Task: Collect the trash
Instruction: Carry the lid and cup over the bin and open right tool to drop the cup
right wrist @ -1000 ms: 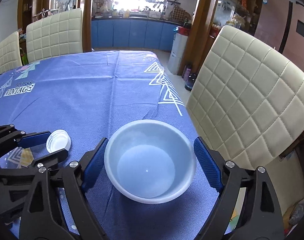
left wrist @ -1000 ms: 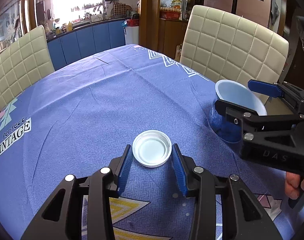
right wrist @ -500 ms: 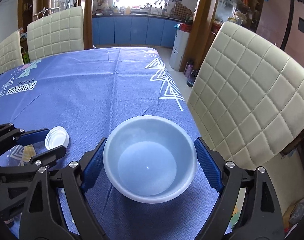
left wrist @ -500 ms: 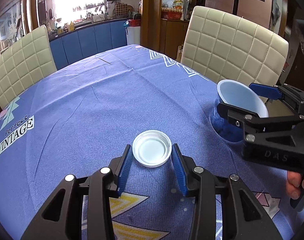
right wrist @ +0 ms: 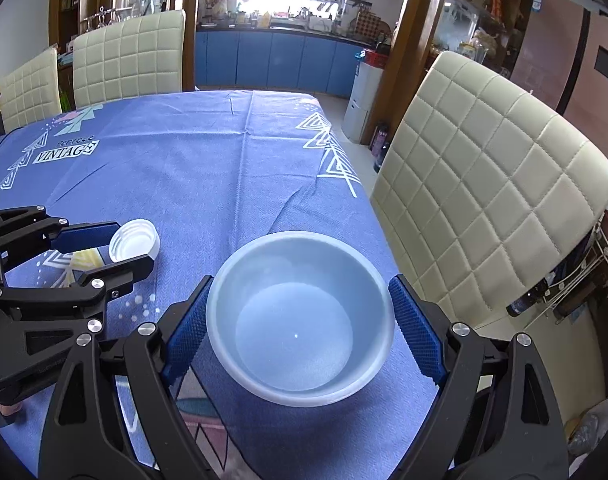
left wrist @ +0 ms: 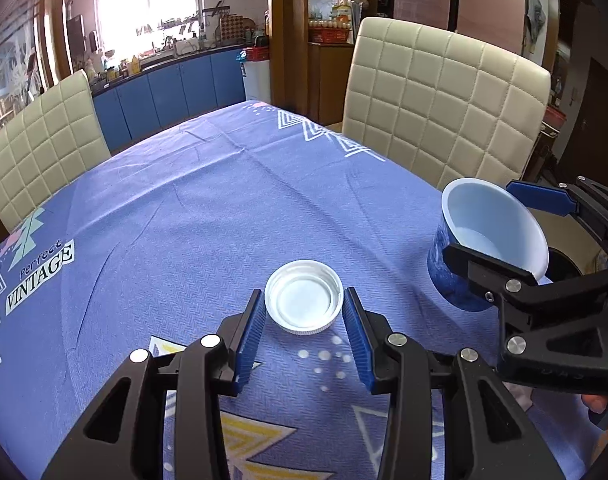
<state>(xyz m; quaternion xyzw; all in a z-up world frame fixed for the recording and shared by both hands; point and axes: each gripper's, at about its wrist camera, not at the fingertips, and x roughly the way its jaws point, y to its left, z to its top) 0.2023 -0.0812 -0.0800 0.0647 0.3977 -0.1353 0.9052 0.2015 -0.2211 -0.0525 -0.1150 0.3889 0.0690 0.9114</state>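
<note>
Left claw (left wrist: 304, 330): spread wide, w/ white cap (left wrist: 303, 303) lying rim-up on tabletop (left wrist: 208, 216) between the blue pads; small gaps both sides, no contact visible. Right claw (right wrist: 300, 332): pads against both sides of white bowl (right wrist: 300, 320), gripping it. Bowl sits right of cap, near tabletop edge, next to cream chair (right wrist: 492, 184). Cap and bowl apart.

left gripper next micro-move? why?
Probably close the left gripper on the white lid. The lid lies open side up on the tablecloth between its open fingers, ungripped, while the right gripper brackets the bowl beside it.
</note>
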